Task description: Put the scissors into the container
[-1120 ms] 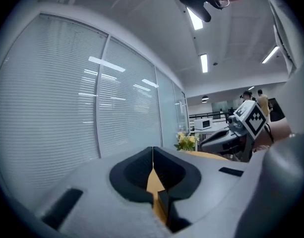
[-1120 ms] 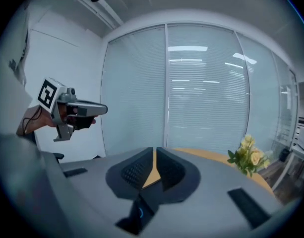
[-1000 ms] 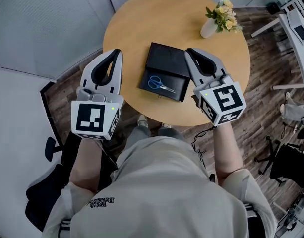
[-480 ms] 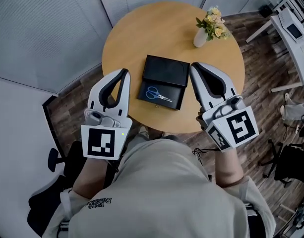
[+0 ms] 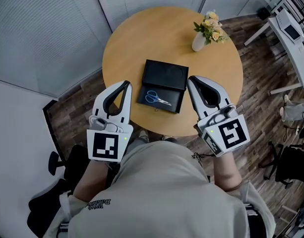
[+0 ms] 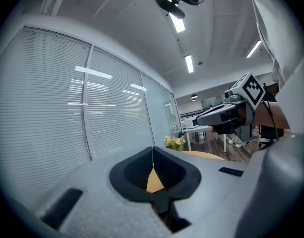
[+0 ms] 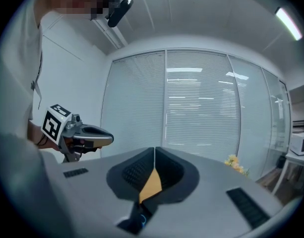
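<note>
Looking at the jaws first: your left gripper (image 5: 126, 83) has its tips pressed together with nothing between them, and the same goes for your right gripper (image 5: 190, 79). Each gripper view shows only a sliver of tabletop through the gap behind the closed tips. So you're carrying nothing in either one.

Moving outward, both grippers hover at the near edge of the round wooden table (image 5: 152, 38). The left is just off the near-left corner of the black container (image 5: 174, 103) and the right is close beside its right side. Neither looks to be touching it.

The blue-handled scissors (image 5: 158, 99) lie flat inside the container's near half, and what looks like its lid is folded open on the far side. A small vase of flowers (image 5: 206, 29) stands well apart at the far right.

My read is that the placing step is already done, since the scissors are in and you've let go. The next move calls for very little, just keeping both grippers clear of the container so you don't nudge it. The task doesn't ask you to close the lid.
</note>
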The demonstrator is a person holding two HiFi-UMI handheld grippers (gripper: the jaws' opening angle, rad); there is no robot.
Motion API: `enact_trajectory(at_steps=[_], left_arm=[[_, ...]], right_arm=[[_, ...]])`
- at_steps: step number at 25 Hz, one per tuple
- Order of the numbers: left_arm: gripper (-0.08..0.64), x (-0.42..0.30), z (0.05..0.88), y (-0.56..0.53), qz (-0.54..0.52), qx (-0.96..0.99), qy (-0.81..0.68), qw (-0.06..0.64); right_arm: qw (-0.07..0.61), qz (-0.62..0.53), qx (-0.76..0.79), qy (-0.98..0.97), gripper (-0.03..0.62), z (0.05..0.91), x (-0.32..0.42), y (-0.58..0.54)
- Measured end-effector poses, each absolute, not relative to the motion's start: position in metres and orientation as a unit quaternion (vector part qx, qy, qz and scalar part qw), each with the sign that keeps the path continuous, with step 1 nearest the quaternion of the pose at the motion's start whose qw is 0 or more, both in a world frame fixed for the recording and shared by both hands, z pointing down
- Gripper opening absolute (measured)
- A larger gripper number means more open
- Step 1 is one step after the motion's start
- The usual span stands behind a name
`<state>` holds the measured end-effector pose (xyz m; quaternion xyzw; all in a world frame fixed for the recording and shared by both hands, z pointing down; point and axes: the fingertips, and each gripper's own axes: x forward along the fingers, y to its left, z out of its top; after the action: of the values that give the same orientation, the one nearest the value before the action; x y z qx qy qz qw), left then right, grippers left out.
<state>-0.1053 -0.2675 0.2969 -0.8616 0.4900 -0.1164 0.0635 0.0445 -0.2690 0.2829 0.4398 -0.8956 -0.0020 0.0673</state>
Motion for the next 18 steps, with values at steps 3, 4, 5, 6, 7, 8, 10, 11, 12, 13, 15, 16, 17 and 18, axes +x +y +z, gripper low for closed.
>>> enact_trajectory(at_steps=[3, 4, 5, 6, 7, 8, 10, 11, 12, 13, 15, 16, 17, 18], left_arm=[[0.023, -0.106, 0.298, -0.266, -0.118, -0.863, 0.488, 0.059], [0.023, -0.106, 0.298, -0.266, -0.118, -0.863, 0.487, 0.06], [0.023, -0.106, 0.298, -0.265, -0.118, -0.863, 0.487, 0.061], [0.023, -0.106, 0.297, -0.265, -0.118, -0.863, 0.486, 0.062], [0.023, -0.106, 0.297, -0.265, -0.118, -0.863, 0.486, 0.063], [0.023, -0.107, 0.296, -0.264, -0.118, -0.863, 0.486, 0.064], [0.023, -0.107, 0.295, -0.263, -0.119, -0.864, 0.485, 0.065], [0.023, -0.107, 0.295, -0.262, -0.12, -0.864, 0.485, 0.065], [0.023, -0.107, 0.295, -0.261, -0.121, -0.864, 0.484, 0.065], [0.023, -0.107, 0.296, -0.26, -0.122, -0.865, 0.483, 0.065], [0.023, -0.106, 0.296, -0.258, -0.123, -0.865, 0.482, 0.066], [0.023, -0.106, 0.297, -0.257, -0.124, -0.865, 0.481, 0.066], [0.023, -0.106, 0.297, -0.257, -0.125, -0.865, 0.481, 0.066], [0.023, -0.107, 0.297, -0.256, -0.126, -0.865, 0.481, 0.066]], right_arm=[[0.07, -0.006, 0.44, -0.895, 0.034, 0.282, 0.044, -0.269], [0.07, -0.005, 0.44, -0.895, 0.034, 0.283, 0.043, -0.269], [0.071, -0.005, 0.439, -0.896, 0.034, 0.283, 0.043, -0.268], [0.072, -0.006, 0.439, -0.896, 0.034, 0.284, 0.042, -0.267], [0.075, -0.008, 0.438, -0.896, 0.034, 0.284, 0.042, -0.267], [0.078, -0.012, 0.437, -0.896, 0.034, 0.284, 0.041, -0.266], [0.083, -0.022, 0.436, -0.896, 0.034, 0.281, 0.039, -0.263], [0.083, -0.024, 0.434, -0.897, 0.034, 0.28, 0.038, -0.262], [0.081, -0.024, 0.432, -0.898, 0.034, 0.278, 0.037, -0.261], [0.08, -0.024, 0.431, -0.898, 0.034, 0.278, 0.036, -0.26], [0.08, -0.026, 0.429, -0.899, 0.034, 0.278, 0.035, -0.259], [0.08, -0.026, 0.429, -0.9, 0.034, 0.278, 0.035, -0.259], [0.081, -0.026, 0.428, -0.9, 0.034, 0.278, 0.034, -0.258], [0.081, -0.026, 0.428, -0.9, 0.034, 0.279, 0.034, -0.258]])
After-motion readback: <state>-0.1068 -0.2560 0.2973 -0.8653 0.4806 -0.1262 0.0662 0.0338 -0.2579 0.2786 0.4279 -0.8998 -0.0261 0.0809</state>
